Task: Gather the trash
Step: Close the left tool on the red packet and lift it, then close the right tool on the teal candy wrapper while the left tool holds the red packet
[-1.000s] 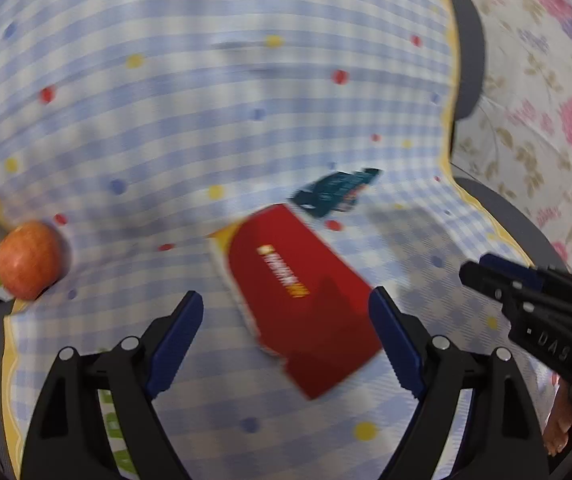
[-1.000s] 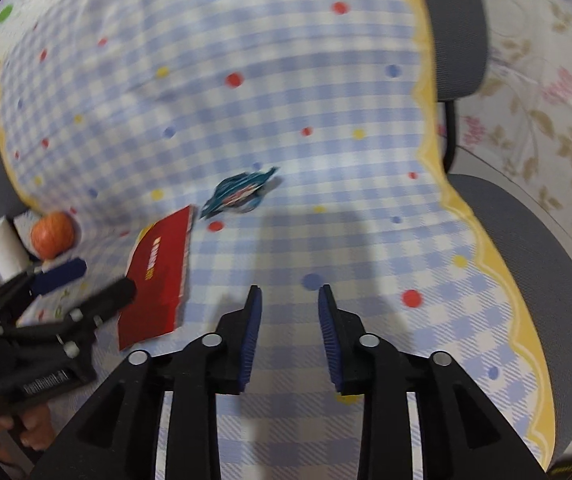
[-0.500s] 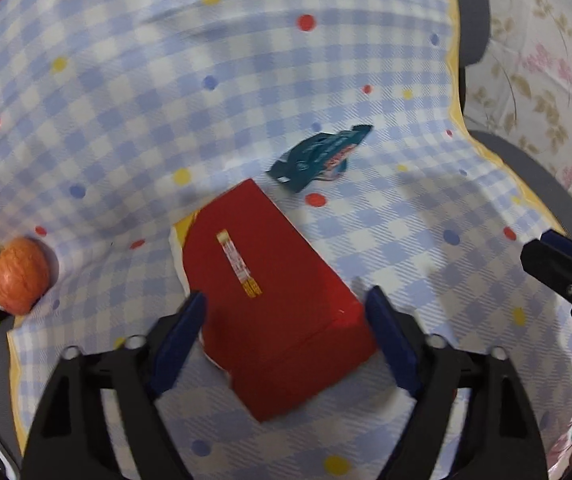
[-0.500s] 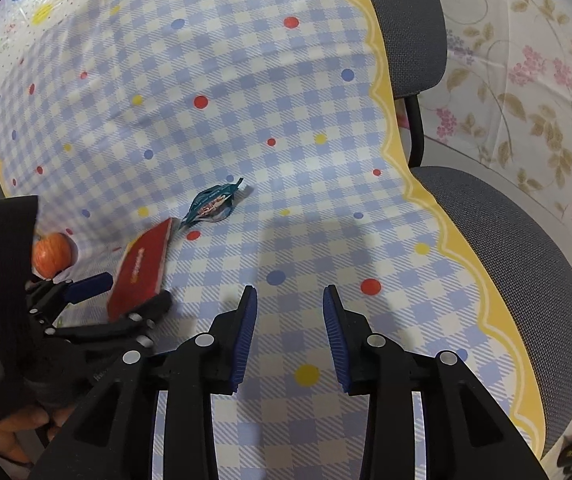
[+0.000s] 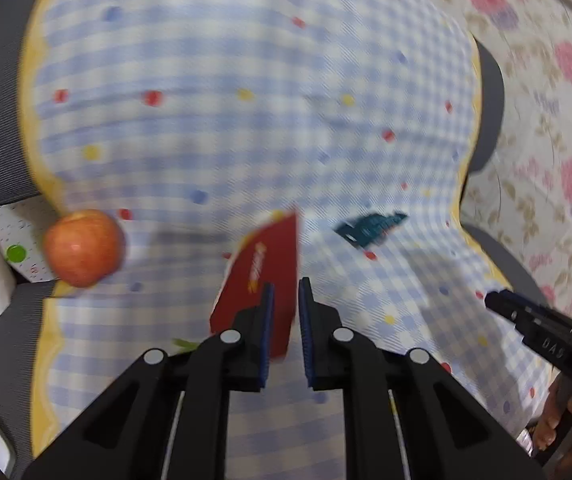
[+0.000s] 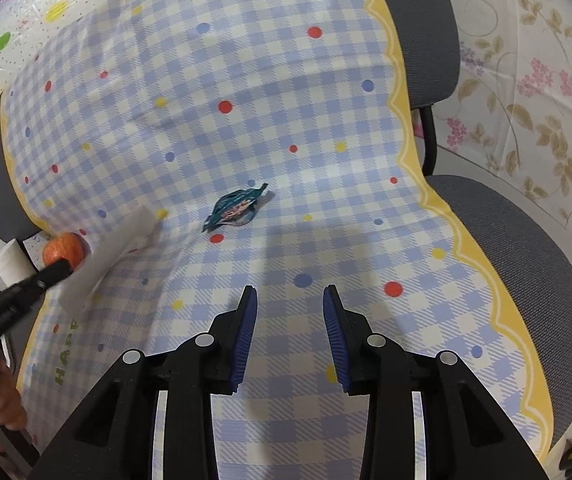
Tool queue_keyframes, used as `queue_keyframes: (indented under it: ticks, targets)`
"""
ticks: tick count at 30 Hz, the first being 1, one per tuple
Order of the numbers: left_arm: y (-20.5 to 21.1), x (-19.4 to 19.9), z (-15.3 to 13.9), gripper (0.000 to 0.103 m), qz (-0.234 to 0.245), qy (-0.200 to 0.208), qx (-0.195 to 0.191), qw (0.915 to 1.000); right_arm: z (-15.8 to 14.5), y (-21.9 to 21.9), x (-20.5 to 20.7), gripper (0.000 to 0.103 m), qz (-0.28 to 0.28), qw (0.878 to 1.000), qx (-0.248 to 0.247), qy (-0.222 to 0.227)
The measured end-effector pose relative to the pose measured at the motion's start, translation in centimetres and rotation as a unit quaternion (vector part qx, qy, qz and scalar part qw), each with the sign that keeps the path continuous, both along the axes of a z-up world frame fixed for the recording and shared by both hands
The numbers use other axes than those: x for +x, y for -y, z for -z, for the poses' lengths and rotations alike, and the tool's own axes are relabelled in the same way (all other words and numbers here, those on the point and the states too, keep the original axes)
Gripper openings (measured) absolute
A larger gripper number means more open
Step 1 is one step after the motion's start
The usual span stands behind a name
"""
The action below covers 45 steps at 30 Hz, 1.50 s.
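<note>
Left gripper point(image 5: 284, 316) clamps red carton point(image 5: 261, 276); right gripper point(image 6: 289, 334) hangs spread apart.

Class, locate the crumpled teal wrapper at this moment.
In the right wrist view, the teal wrapper lies flat on the checked tablecloth, ahead of the open right gripper, beside a red dot and right of the apple.

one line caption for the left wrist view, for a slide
Left gripper shut on a red carton, lifted above the checked tablecloth.
</note>
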<state>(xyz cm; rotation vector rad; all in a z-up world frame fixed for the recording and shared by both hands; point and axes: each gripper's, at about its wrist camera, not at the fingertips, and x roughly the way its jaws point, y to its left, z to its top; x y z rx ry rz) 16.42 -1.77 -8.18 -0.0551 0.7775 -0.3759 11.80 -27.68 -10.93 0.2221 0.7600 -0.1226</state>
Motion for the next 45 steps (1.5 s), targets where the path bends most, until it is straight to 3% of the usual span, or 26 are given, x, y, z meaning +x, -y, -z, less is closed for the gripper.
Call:
queue_keyframes:
  ticks: [4, 6, 8, 17, 21, 27, 30, 31, 32, 37, 45]
  targets:
    - [-2.2, 0.4, 0.0, 0.011, -0.024, -0.002, -0.004, 0.9997, 0.0, -1.0, 0.5, 0.036, -0.009, 1.0, -0.002, -0.004]
    - [-2.5, 0.8, 0.6, 0.015, -0.014, -0.015, -0.006, 0.9998, 0.0, -1.5, 0.7, 0.037, -0.013, 1.0, -0.004, -0.005]
    - [-2.3, 0.9, 1.1, 0.064, -0.011, -0.023, 0.008, 0.9996, -0.1, -1.8, 0.8, 0.038, -0.017, 1.0, -0.006, -0.006]
    - [-1.7, 2.4, 4.5, 0.094, 0.002, -0.046, 0.072, 0.9963, 0.4, -2.3, 1.2, 0.042, -0.023, 1.0, -0.009, -0.016]
    - [-1.8, 3.8, 6.2, 0.096, 0.014, -0.092, 0.064, 0.9936, 0.5, -2.0, 1.5, 0.042, -0.019, 1.0, -0.007, -0.019]
    - [-1.3, 4.2, 6.4, 0.096, 0.033, -0.092, 0.06, 0.9934, 0.9, -2.1, 1.8, 0.042, -0.02, 1.0, 0.003, -0.021]
    - [-0.3, 3.4, 6.1, 0.09, 0.062, -0.08, 0.068, 0.9925, 0.9, -2.5, 1.6, 0.042, -0.024, 0.999, 0.002, -0.022]
    - [0.1, 3.1, 5.9, 0.078, 0.07, -0.075, 0.069, 0.9923, 0.9, -2.6, 1.5, 0.042, -0.026, 0.999, 0.0, -0.021]
    - [0.4, 2.7, 5.7, 0.075, 0.077, -0.069, 0.07, 0.9922, 0.8, -2.6, 1.4, 0.042, -0.026, 0.999, -0.001, -0.021]
    - [0.4, 1.8, 5.0, 0.073, 0.057, -0.046, 0.078, 0.9942, 0.5, -2.3, 1.0, 0.042, -0.021, 1.0, -0.001, -0.017]
    - [0.1, 0.3, 1.6, 0.067, 0.036, 0.016, 0.02, 0.999, -0.1, -2.2, 3.4, 0.044, -0.031, 0.999, -0.011, 0.0]
